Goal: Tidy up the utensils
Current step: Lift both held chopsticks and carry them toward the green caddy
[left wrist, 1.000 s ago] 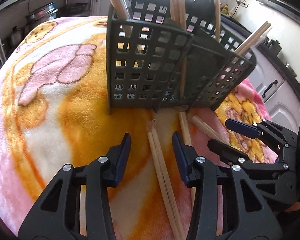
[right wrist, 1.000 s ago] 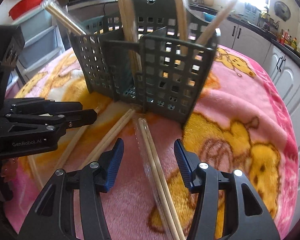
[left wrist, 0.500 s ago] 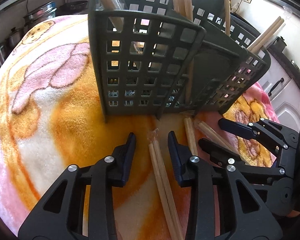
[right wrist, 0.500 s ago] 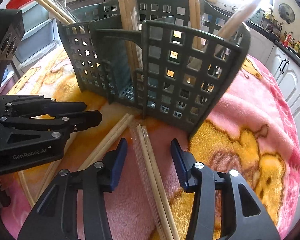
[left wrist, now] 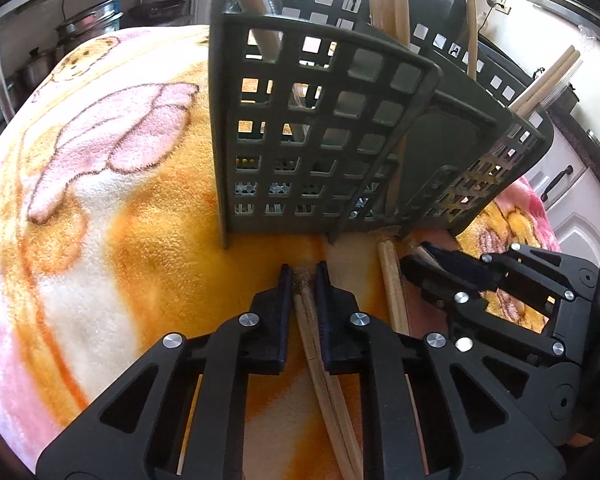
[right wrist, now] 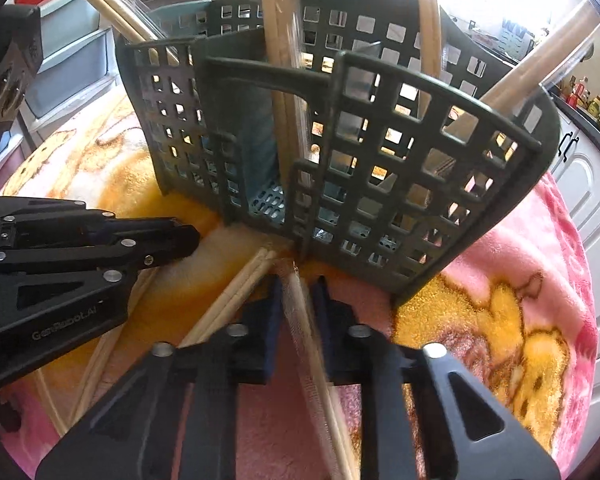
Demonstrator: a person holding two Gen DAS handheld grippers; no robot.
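Blanket (left wrist: 112, 216): fleecy, pink and orange with cartoon figures, covering the surface under everything.
Left gripper (left wrist: 303, 276): low over the blanket, jaws just closed and clenched on the tip of a wrapped pair of chopsticks (left wrist: 320, 364) lying flat, pointing at the caddy's base.
Loose chopsticks (left wrist: 392, 284): another wooden pair lying on the blanket between the two grippers, tips just short of the caddy.
Utensil caddy (left wrist: 320, 136): dark grey, lattice-walled, with compartments, standing upright just beyond both grippers; several chopstick pairs stand tilted inside it.
Right gripper (right wrist: 296, 286): just beside the left one, jaws just closed, grasping its own wrapped chopstick pair (right wrist: 312, 344) near the tip, close to the caddy's front corner.
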